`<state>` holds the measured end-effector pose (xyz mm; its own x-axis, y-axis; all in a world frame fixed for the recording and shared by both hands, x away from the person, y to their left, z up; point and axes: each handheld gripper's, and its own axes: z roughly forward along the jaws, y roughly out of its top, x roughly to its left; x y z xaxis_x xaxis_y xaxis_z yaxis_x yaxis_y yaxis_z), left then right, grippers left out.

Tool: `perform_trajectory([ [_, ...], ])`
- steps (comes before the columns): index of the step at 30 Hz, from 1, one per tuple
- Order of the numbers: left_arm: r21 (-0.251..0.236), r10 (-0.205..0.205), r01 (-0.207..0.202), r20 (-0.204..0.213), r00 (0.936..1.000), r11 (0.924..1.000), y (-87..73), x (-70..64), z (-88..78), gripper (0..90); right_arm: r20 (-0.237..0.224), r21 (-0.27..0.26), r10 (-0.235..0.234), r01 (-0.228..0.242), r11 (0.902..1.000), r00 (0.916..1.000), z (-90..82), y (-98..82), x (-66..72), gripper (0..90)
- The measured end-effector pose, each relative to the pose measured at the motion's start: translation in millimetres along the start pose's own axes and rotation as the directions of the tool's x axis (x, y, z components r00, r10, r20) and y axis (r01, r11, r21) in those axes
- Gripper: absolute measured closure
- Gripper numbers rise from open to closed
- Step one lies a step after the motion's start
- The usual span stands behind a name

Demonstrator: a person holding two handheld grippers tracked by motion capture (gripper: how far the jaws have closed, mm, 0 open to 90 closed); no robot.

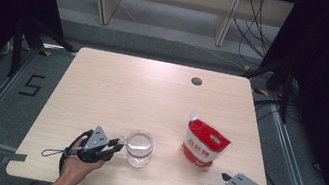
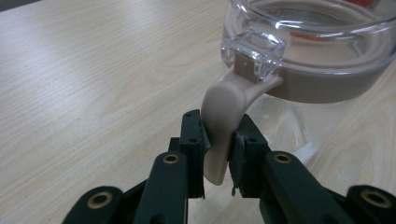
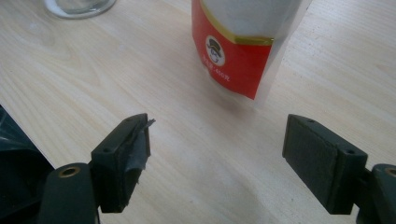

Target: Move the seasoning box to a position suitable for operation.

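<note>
Firmly pinched: glass jar by its handle

The left gripper (image 2: 218, 154) clamps the beige handle (image 2: 223, 121) of the glass jar (image 1: 139, 148), left of the red sugar pouch (image 1: 204, 144). Glass looks heavy, slick and fragile; the handle seems safest. The right gripper (image 3: 217, 151) hangs open, empty.
</note>
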<state>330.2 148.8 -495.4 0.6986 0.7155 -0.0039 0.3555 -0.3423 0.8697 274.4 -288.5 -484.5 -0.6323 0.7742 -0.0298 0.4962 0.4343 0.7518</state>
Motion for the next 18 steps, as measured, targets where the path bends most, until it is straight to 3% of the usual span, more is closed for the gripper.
perform_trajectory([
  [2, 0.002, 0.005, -0.005, 0.011, 0.9999, 1.0, 1.0, -1.7, -0.5, 75.9, -0.006, -0.001, -0.002, 0.002, 1.0, 1.0, 0.5, -0.4, -1.2, 24.2],
  [3, -0.002, 0.028, -0.028, 0.013, 0.9995, 0.9996, 1.8, -2.6, -0.6, 75.8, -0.009, 0.005, 0.005, -0.005, 1.0, 0.9999, 0.1, -0.6, -0.5, 24.2],
  [4, -0.001, 0.01, -0.01, 0.02, 0.9997, 0.9999, 1.2, -5.2, 0.1, 75.8, -0.008, 0.004, -0.003, 0.003, 1.0, 1.0, 0.0, -0.4, -0.8, 24.2],
  [6, -0.004, 0.042, -0.042, 0.033, 0.9986, 0.9991, 1.5, -6.7, 1.0, 75.8, -0.008, 0.0, -0.004, 0.004, 1.0, 1.0, 0.1, -0.4, -0.4, 24.3],
  [7, -0.002, 0.014, -0.014, 0.039, 0.9992, 0.9999, 1.3, -9.8, 1.6, 75.8, -0.013, -0.006, -0.012, 0.011, 0.9999, 0.9999, 0.5, -0.4, -0.4, 24.4],
  [9, 0.0, 0.03, -0.03, 0.05, 0.9983, 0.9996, 1.0, -14.9, 2.1, 75.7, -0.007, -0.005, -0.007, 0.007, 1.0, 1.0, -0.2, -0.6, -0.1, 24.4],
  [11, -0.012, 0.018, -0.017, 0.052, 0.9985, 0.9998, 0.7, -17.8, 3.0, 75.5, -0.023, -0.003, -0.012, 0.012, 0.9999, 0.9997, 0.0, -0.3, -0.8, 24.4],
  [12, -0.005, 0.034, -0.034, 0.055, 0.9979, 0.9994, 1.1, -18.2, 2.5, 75.5, -0.023, -0.003, -0.012, 0.012, 0.9999, 0.9997, 0.0, -0.3, -0.8, 24.4],
  [15, -0.002, 0.019, -0.019, 0.065, 0.9977, 0.9998, 0.8, -22.0, 2.4, 75.2, -0.026, -0.002, -0.013, 0.013, 0.9999, 0.9996, 0.6, -0.5, -1.0, 24.4],
  [16, -0.008, 0.048, -0.047, 0.072, 0.9962, 0.9989, 1.2, -22.0, 2.2, 75.1, -0.02, -0.005, -0.01, 0.009, 0.9999, 0.9998, 0.5, -0.6, -0.1, 24.4],
  [18, -0.015, 0.048, -0.047, 0.086, 0.9951, 0.9988, 1.3, -23.8, 3.2, 75.0, -0.009, -0.005, -0.01, 0.01, 0.9999, 0.9999, 0.4, -0.5, 0.0, 24.5],
])
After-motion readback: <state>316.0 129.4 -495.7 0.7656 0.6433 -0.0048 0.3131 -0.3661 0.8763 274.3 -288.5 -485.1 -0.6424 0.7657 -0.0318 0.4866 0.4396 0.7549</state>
